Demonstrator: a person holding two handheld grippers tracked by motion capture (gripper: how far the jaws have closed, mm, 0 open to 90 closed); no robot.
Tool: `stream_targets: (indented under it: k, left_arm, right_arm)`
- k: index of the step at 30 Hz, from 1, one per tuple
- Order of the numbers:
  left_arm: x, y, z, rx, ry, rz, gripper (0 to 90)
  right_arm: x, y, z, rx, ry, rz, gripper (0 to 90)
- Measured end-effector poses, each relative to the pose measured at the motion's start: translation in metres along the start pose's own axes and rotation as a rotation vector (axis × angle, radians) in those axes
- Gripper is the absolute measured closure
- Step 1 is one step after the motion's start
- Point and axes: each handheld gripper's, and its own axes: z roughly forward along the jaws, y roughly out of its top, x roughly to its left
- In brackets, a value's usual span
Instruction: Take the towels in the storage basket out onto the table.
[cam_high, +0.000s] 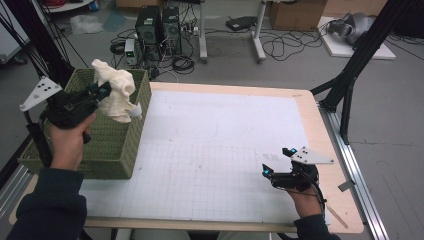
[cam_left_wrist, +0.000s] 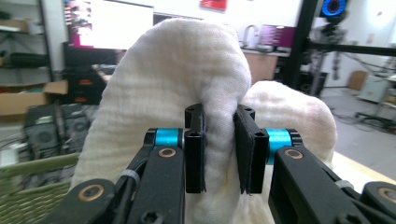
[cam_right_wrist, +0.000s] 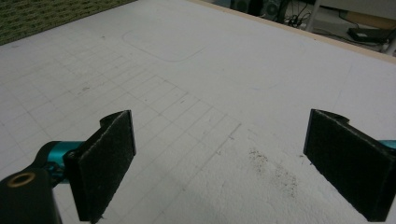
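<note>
Gripping a bunched cream-white cotton cloth (cam_high: 116, 91), your left gripper (cam_high: 102, 91) has its two black jaws closed most of the way, with a fold of the fabric pinched between the pads. In the left gripper view the cloth (cam_left_wrist: 177, 84) bulges up over the jaws in two rounded humps, one tall and one lower, and drapes down on both sides of them. From above, its long axis runs roughly upright: one lobe stands up above the gripper and the rest hangs down. You hold it in the air over the right-hand part of the olive-green woven rectangular basket (cam_high: 115, 150), near that basket's right wall; whether the hanging end touches the rim you cannot tell. The basket sits at the left edge of the white gridded mat (cam_high: 210, 145), which covers most of the pale wooden table (cam_high: 320, 125).

Your right gripper (cam_high: 280, 161) rests low over the mat near the table's front right, well apart from the cloth and basket. In the right gripper view its jaws stand wide apart with nothing between them, just bare mat (cam_right_wrist: 196, 102) with a faint smudge of dark specks.

Counted: one cloth, one basket, one mat, two grippers, each with a grey three-cornered plate on top.
</note>
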Motion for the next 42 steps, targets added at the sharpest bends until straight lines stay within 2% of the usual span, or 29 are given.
stream_targets:
  k: [8, 13, 19, 25, 33, 38, 42]
  left_arm:
    - [-0.042, -0.010, 0.023, 0.006, -0.158, 0.018, 75.2]
    - [-0.070, -0.023, 0.042, 0.030, -0.241, 0.035, 75.0]
    - [-0.092, -0.043, 0.065, 0.060, -0.301, 0.014, 74.9]
    - [-0.111, -0.067, 0.089, 0.119, -0.371, -0.006, 74.1]
    - [-0.143, -0.104, 0.121, 0.200, -0.462, -0.025, 74.1]
    - [-0.164, -0.126, 0.137, 0.225, -0.488, -0.049, 73.3]
    - [-0.175, -0.143, 0.150, 0.283, -0.501, -0.043, 72.5]
  right_arm:
    - [0.001, 0.000, 0.001, -0.001, 0.003, -0.003, 8.4]
    - [0.000, 0.000, 0.000, 0.000, 0.003, 0.003, 8.4]
    - [-0.001, -0.001, 0.000, -0.001, 0.003, 0.003, 8.4]
    - [-0.002, -0.002, 0.000, 0.000, 0.000, 0.002, 8.4]
    - [-0.004, -0.003, -0.002, 0.002, -0.009, 0.004, 8.4]
    - [-0.005, -0.003, -0.003, -0.005, -0.015, 0.006, 8.4]
    - [-0.006, -0.005, -0.003, 0.000, -0.017, 0.009, 8.4]
